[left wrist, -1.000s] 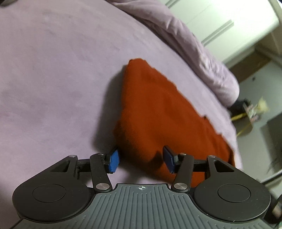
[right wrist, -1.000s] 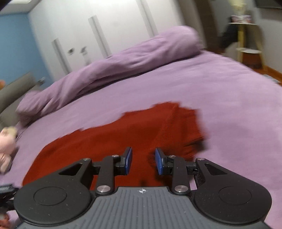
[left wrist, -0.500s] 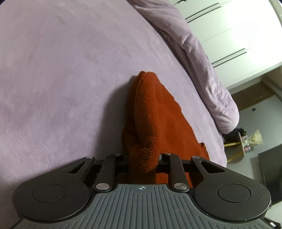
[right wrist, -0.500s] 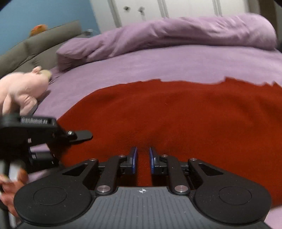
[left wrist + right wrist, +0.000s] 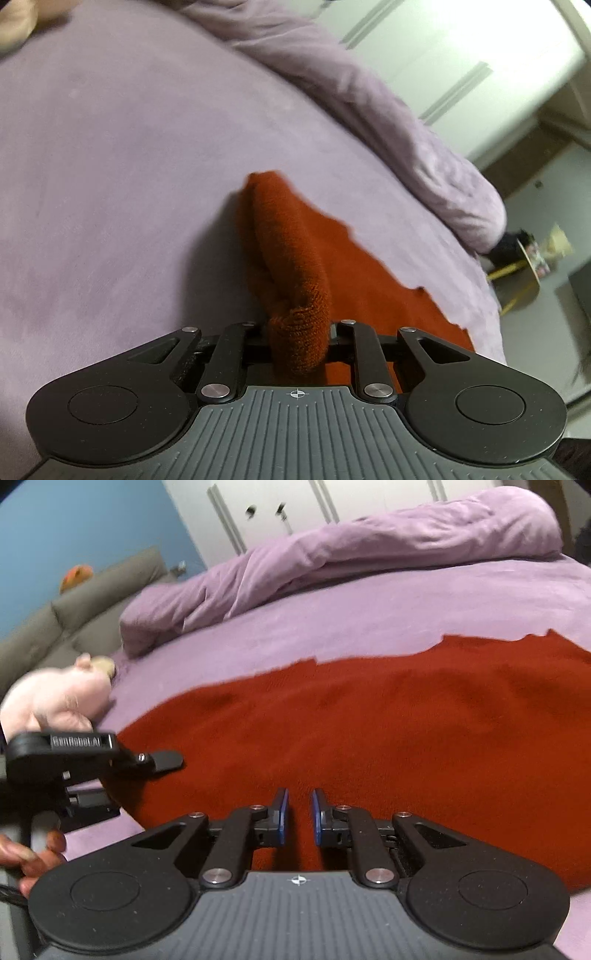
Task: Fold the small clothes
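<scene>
While spread across the purple bedsheet [image 5: 424, 602], red knitted garment [image 5: 388, 738] pinched at one bunched edge by left gripper [image 5: 299, 332], closed tight on the fold; right gripper [image 5: 298, 821] nearly shut over the cloth, grip unclear. Beyond the garment: rumpled purple duvet [image 5: 369, 550], pink plush toy [image 5: 59, 698], white wardrobe [image 5: 461, 66]. Left gripper's pads hidden by the knit, views blurred

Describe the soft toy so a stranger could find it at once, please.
Start at the purple bed and go to its left edge, beside the grey sofa. There lies the pink plush toy, near the red garment; it alone is pale pink.
</scene>
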A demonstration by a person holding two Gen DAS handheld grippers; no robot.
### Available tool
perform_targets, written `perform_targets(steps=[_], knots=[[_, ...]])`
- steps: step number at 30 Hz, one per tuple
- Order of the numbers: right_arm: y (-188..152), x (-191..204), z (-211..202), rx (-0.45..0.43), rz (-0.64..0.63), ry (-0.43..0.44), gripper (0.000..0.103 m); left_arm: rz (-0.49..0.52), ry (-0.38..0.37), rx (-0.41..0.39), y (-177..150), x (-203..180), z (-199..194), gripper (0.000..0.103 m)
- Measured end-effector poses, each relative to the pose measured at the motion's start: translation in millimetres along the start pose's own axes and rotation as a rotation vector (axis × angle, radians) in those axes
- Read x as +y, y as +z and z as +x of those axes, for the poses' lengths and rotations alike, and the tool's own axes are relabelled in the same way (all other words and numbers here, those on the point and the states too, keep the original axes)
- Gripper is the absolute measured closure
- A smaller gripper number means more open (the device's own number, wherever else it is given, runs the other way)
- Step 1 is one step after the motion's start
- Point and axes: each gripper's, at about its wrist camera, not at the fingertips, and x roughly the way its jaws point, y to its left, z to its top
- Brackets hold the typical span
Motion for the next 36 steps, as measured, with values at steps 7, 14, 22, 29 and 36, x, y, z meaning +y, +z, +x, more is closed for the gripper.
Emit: perform_targets(steps=[7,14,22,29,36], knots=[[-11,-48,-69,-0.156,0.156,-0.053,0.089,0.328,-0.057,-0.040,-18,-106,-6,0.082],[-25,-93,-106,-0.212,0.258,-0.133,0.088,0.478,-0.059,0.104,-76,-169,46,0.082],[-23,-106,-113,-0.206,0.254,-0.172,0.087,0.557,-0.141,0.149,-106,-161,29,0.050],[2,-79,-105,-0.227,0.188,-0.087,0.086,0.424,-0.128,0.041,-84,-133,-21,0.048],[-11,-68,-39,0.007,0.059,-0.177,0.082,0.410,0.069,0.133,-84,-106,9,0.051]])
